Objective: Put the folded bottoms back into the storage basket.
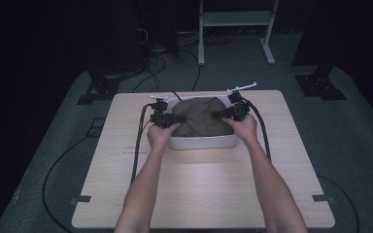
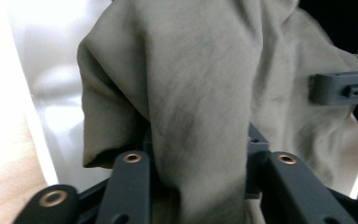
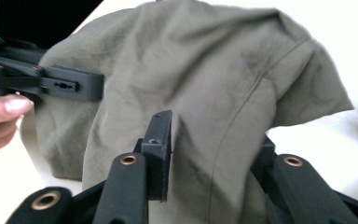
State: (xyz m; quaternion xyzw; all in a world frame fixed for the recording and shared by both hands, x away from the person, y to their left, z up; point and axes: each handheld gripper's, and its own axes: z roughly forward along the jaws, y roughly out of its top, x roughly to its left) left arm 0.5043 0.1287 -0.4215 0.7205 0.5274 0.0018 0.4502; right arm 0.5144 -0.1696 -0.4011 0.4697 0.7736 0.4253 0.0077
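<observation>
A person worked an olive cloth (image 1: pixel 201 115) in a white bin (image 1: pixel 204 141) at twelve o'clock on the table (image 1: pixel 199 194).
Left gripper (image 1: pixel 171 119) at nine o'clock and right gripper (image 1: pixel 222 115) at three each pinched a fold; lifting evenly, grips firm, would likely suit.

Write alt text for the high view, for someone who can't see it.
Two forearms reach over a pale wooden table, each hand holding a black gripper: the left gripper and right gripper grip opposite sides of an olive-green cloth bunched in a white tray. Dark floor and cables surround the table.
</observation>
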